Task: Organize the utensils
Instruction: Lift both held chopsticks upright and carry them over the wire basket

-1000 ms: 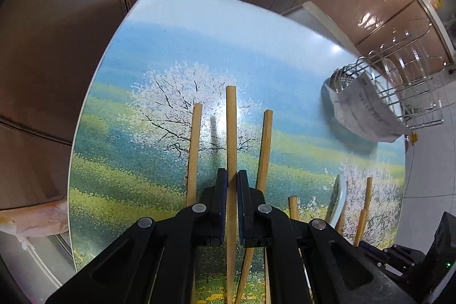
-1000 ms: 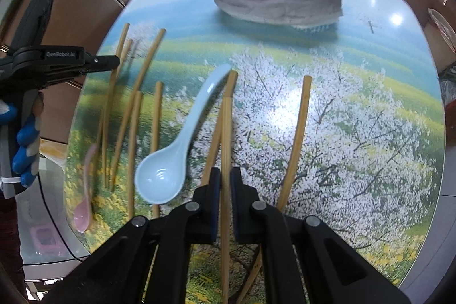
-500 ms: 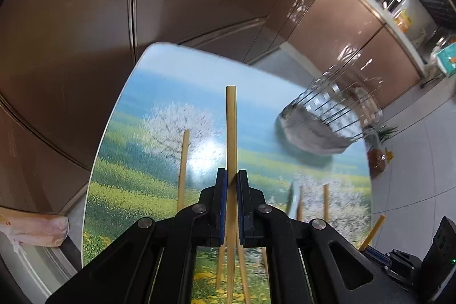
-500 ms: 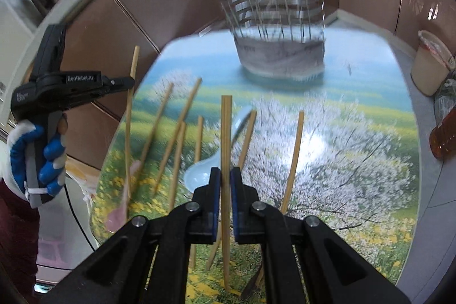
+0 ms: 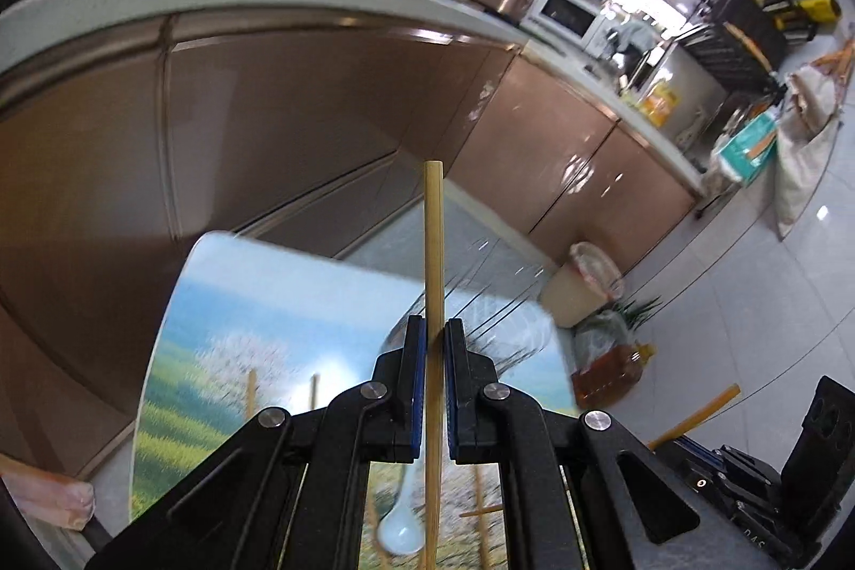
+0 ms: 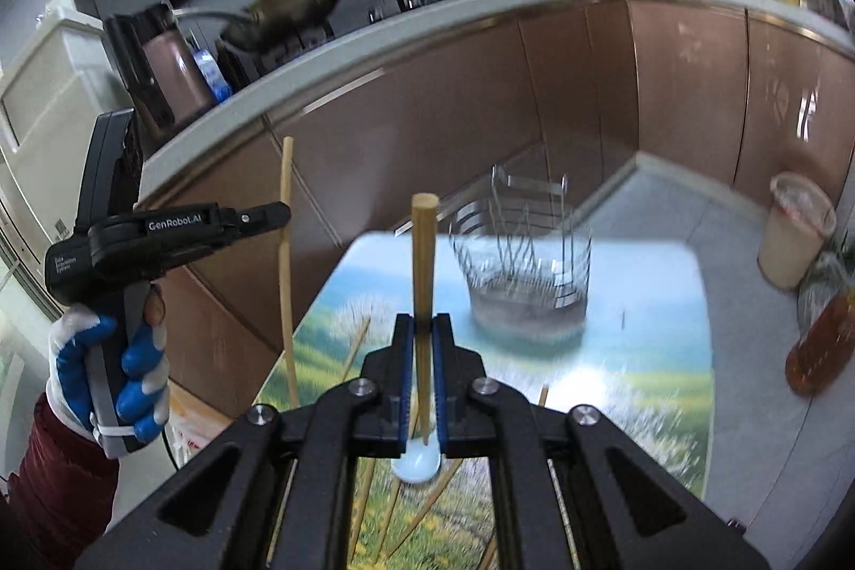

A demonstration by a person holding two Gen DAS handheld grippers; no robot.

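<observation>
Your left gripper (image 5: 432, 340) and right gripper (image 6: 422, 335), each pinching one chopstick (image 5: 433, 249) (image 6: 423, 281), now raised above worktop (image 6: 641, 303); earlier both chopsticks lay near worktop surface. Wire rack (image 6: 526, 271) ahead.

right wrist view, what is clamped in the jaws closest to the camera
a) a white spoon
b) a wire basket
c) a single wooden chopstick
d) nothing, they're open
c: the right gripper is shut on a wooden chopstick that sticks up between its jaws, while the white spoon lies on the table below and the wire basket stands further back on it.
</observation>
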